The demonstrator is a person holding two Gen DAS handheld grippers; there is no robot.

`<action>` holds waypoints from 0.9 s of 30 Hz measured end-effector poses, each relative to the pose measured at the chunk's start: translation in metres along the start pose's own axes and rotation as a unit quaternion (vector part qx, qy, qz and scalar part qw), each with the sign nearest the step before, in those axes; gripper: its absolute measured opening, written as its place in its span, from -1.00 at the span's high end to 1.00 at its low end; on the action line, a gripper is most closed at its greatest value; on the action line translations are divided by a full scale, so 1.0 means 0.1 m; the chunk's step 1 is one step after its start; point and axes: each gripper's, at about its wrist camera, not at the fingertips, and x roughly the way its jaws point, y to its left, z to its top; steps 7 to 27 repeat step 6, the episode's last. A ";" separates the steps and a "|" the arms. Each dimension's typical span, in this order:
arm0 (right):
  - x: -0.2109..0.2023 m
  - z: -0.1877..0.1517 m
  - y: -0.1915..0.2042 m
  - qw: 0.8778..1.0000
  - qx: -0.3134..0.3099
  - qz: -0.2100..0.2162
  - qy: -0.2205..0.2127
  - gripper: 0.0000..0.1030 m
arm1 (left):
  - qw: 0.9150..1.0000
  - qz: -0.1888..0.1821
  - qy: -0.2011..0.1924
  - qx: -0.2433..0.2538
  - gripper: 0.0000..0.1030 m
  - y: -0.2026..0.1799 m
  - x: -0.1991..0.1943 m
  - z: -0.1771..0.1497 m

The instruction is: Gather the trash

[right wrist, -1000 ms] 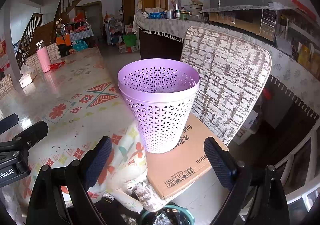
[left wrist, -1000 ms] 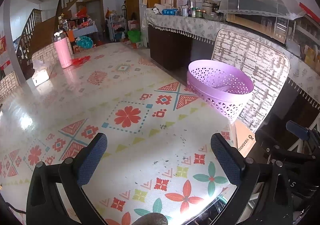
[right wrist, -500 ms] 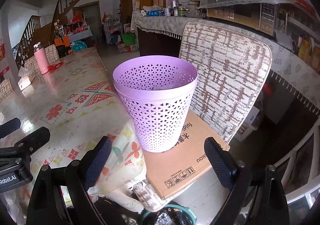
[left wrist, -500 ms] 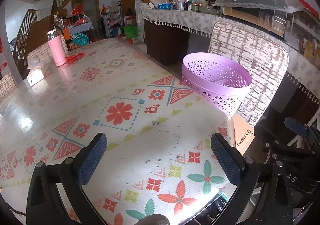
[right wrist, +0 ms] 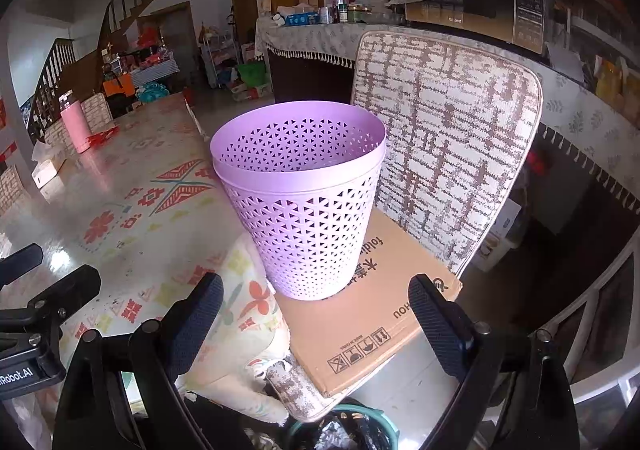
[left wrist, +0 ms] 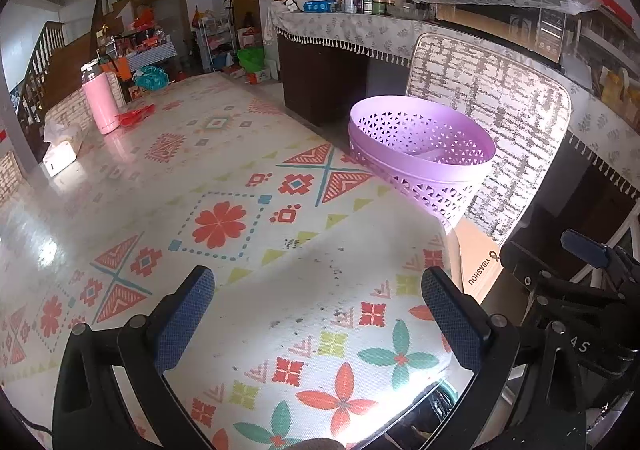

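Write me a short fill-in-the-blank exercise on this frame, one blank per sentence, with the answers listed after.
1. The purple basket stands on a flattened ____ box lying on the chair.
2. Both the left gripper and the right gripper are ____ and hold nothing.
3. At the table's far end stands a tall ____ bottle.

Missing words: cardboard; open; pink
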 end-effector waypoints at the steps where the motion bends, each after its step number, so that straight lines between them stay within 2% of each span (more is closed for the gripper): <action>1: 0.00 0.00 0.00 1.000 0.000 0.000 0.001 -0.87 | 1.000 0.000 -0.001 -0.001 -1.00 0.00 0.00 0.00; 27: 0.01 0.00 0.05 1.000 -0.004 0.002 0.005 -0.87 | 1.000 -0.006 0.002 -0.005 -1.00 0.01 0.00 0.01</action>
